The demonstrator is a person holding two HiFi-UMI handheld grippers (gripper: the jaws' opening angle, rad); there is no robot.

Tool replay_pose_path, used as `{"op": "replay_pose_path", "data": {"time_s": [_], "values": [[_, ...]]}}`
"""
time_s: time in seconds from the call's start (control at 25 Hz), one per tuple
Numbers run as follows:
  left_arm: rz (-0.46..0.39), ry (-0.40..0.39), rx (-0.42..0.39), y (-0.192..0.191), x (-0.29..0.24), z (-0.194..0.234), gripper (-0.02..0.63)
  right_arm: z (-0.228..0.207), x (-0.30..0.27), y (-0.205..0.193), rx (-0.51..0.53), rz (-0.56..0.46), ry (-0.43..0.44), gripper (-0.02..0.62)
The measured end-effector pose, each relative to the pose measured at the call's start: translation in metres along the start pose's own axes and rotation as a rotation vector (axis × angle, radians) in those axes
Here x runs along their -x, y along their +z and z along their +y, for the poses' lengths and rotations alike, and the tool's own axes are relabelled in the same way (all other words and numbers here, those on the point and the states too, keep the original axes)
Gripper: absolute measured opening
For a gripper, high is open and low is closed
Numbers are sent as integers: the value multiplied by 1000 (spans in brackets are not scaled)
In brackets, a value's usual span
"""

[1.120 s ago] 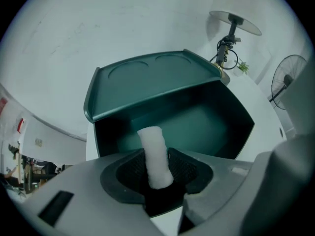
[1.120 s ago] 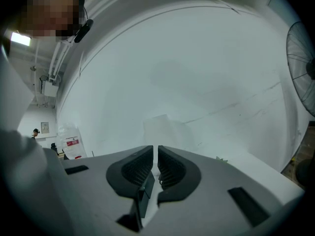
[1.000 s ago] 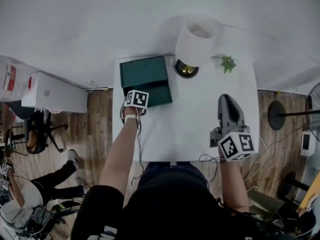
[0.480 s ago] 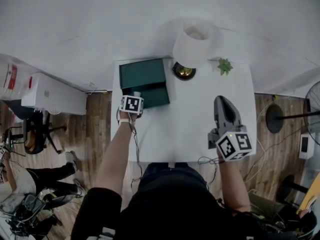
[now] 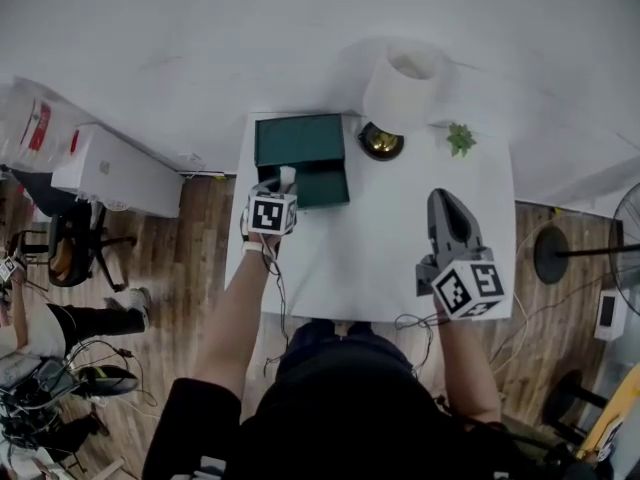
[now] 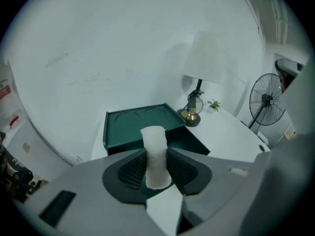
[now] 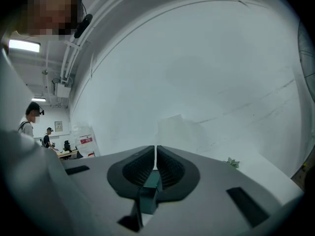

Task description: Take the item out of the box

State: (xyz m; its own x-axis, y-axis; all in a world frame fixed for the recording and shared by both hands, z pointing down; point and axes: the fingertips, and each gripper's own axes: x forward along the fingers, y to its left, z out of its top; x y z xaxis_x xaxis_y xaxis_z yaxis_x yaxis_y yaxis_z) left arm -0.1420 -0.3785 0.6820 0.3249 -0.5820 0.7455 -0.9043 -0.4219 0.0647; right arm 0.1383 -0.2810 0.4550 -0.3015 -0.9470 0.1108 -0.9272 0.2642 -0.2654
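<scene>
A dark green box (image 5: 300,155) lies open at the table's far left corner, its lid (image 6: 140,123) flat behind the tray. My left gripper (image 5: 282,182) is shut on a white rolled item (image 6: 155,156), held upright just in front of the box and lifted clear of it. The same white item (image 5: 287,176) pokes out above the marker cube in the head view. My right gripper (image 5: 449,208) hovers over the table's right half, jaws closed together with nothing between them (image 7: 155,165).
A white-shaded lamp (image 5: 403,88) with a brass base (image 5: 381,142) stands right of the box. A small green plant (image 5: 460,138) sits at the far right corner. A standing fan (image 6: 267,103) is beyond the table. The white table (image 5: 380,238) has wood floor on both sides.
My left gripper has drawn back from the box toward me and risen, bringing the white item out with it. The right gripper has stayed put.
</scene>
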Motion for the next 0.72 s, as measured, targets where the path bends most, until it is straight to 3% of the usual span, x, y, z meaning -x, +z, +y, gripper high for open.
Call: {"op": "replay_pose_path", "data": {"time_s": [0.72], "values": [[-424,-54,-53,114,135,-58,126,31,1,28,35,-53,79,6]]}}
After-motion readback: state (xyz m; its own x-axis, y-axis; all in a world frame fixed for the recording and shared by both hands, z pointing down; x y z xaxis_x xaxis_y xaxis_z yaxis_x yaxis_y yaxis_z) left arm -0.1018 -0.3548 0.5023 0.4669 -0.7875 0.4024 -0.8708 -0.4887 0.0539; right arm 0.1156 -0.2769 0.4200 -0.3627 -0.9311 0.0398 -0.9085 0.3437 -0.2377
